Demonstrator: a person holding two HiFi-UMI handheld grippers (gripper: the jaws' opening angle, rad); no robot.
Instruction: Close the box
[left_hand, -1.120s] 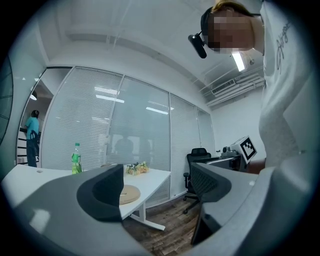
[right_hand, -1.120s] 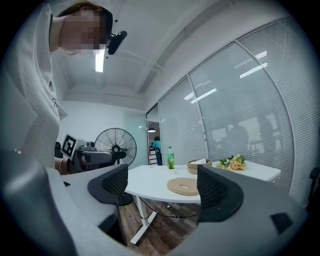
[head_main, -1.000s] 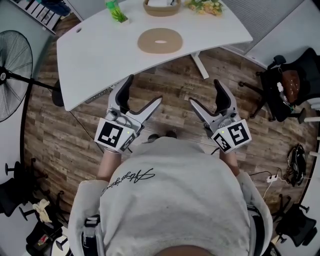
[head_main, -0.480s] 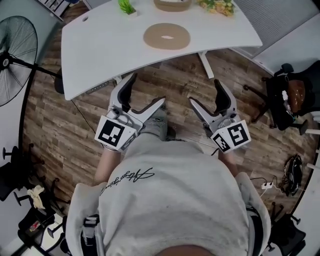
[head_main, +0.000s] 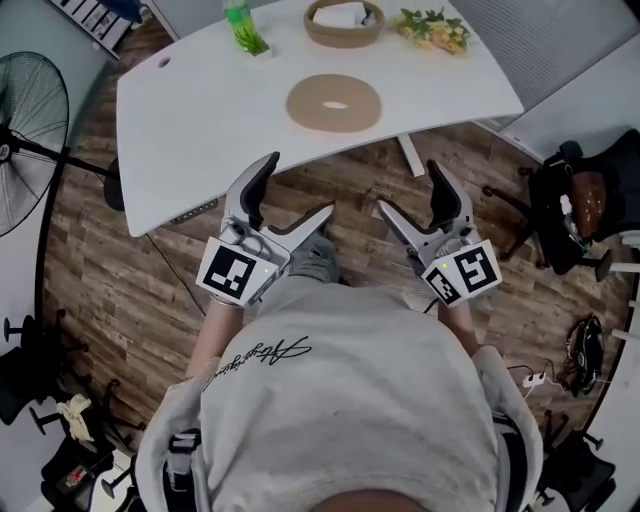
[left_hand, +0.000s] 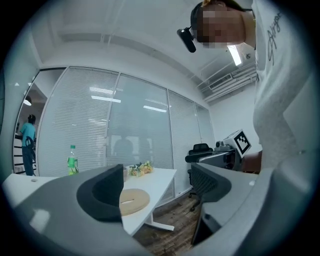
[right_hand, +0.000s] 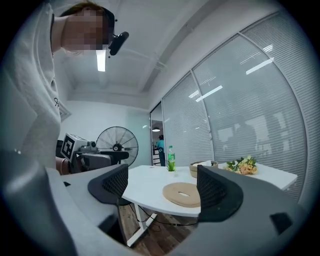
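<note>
Box (head_main: 344, 24) stands uncovered at the far edge of the surface (head_main: 200, 110). Tan disc (head_main: 333, 103), likely its lid, lies at box's 6 o'clock, apart. Disc is at 1 o'clock of left gripper (head_main: 297, 188) and 11 o'clock of right gripper (head_main: 411, 188), left slightly nearer. Both jaws wide apart, empty.

The worktop (head_main: 200, 110) is plain white. At its centre lies a tan round disc (head_main: 334, 103), perhaps a lid; along the top edge, a tan bowl (head_main: 344, 27), a green bottle (head_main: 240, 22) and yellow-pink flowers (head_main: 432, 30). The floor (head_main: 100, 260) is brown wood plank. The left tool (head_main: 298, 188) and right tool (head_main: 409, 187) are pale grey with black pads (head_main: 255, 190) and black-and-white square markers. The sweatshirt (head_main: 350, 400) is light grey.
</note>
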